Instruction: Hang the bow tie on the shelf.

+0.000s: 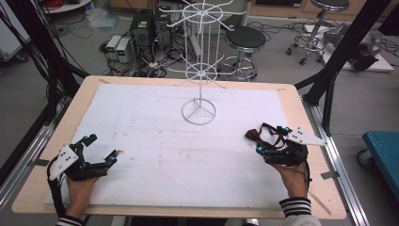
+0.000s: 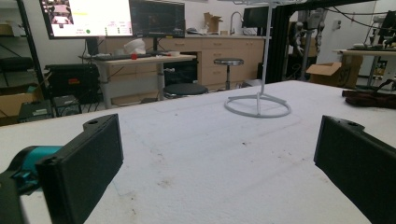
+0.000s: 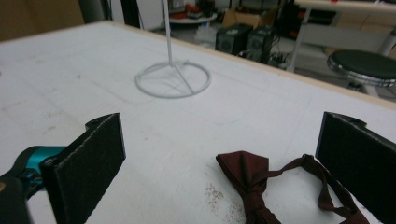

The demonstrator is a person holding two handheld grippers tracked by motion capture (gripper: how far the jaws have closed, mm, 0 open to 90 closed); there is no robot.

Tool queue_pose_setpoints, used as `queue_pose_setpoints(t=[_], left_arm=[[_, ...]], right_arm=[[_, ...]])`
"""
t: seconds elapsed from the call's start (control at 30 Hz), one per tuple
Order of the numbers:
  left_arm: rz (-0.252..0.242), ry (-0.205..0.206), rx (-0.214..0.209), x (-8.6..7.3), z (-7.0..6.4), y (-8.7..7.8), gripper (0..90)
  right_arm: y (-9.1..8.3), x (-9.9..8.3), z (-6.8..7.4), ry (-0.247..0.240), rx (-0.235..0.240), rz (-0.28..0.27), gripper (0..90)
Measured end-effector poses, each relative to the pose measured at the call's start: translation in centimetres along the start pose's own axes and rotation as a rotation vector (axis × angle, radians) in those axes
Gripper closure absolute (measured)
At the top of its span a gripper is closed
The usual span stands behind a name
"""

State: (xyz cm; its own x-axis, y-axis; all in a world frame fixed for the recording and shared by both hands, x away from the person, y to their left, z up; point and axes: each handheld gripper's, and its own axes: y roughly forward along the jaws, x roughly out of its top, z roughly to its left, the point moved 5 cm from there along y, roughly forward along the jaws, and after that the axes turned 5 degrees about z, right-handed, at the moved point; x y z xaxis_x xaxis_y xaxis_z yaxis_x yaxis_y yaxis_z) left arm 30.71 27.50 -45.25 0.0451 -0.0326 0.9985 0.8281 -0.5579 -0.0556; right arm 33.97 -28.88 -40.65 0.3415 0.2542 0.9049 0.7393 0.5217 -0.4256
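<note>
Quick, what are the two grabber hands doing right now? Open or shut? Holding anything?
Left gripper: open, holding nothing, over the white table cover.
Right gripper: open, holding nothing; the dark red fabric bow tie lies flat between its jaws.

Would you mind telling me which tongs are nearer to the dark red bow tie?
Right. The right tongs stand open around the bow tie; the left tongs are across the table.

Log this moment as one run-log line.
left gripper: open, empty | right gripper: open, around bow tie, not closed | bow tie: flat on table | wire stand: bare
</note>
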Motion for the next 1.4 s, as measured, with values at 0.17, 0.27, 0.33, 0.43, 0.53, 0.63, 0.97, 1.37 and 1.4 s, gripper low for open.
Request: queue_pose_setpoints(t=[0.17,0.27,0.33,0.43,0.53,0.63,0.97,1.37,1.4], left_arm=[[0.0,0.0,0.0,0.0,0.0,0.0,1.7],[-0.001,0.0,-0.001,0.0,0.0,0.0,1.7],[-0.002,0.0,-0.001,0.0,0.0,0.0,1.7],[-0.001,0.001,0.0,0.0,0.0,0.0,1.7],[-0.001,0.001,0.0,0.0,0.0,0.0,1.7],[0.0,0.001,0.0,0.0,0.0,0.0,1.7],[0.0,-0.001,-0.001,0.0,0.0,0.0,1.7],[0.002,-0.002,-0.001,0.0,0.0,0.0,1.7],[0.002,-0.002,-0.001,0.0,0.0,0.0,1.7]], right_arm=[[0.9,0.7,-0.5,-0.046,0.022,0.127,0.7],[1.2,1.0,-0.9,-0.064,0.029,0.177,0.7],[1.3,1.1,-1.3,-0.062,0.032,0.203,0.7],[1.7,0.9,-1.8,-0.064,0.048,0.254,0.7],[2.2,0.4,-2.3,-0.072,0.051,0.313,0.7],[2.5,0.2,-2.6,-0.073,0.047,0.348,0.7],[4.7,-0.8,-3.8,-0.089,0.058,0.525,0.7],[5.8,-1.6,-4.0,-0.086,0.056,0.607,5.8],[5.9,-1.7,-3.9,-0.098,0.059,0.612,5.8]])
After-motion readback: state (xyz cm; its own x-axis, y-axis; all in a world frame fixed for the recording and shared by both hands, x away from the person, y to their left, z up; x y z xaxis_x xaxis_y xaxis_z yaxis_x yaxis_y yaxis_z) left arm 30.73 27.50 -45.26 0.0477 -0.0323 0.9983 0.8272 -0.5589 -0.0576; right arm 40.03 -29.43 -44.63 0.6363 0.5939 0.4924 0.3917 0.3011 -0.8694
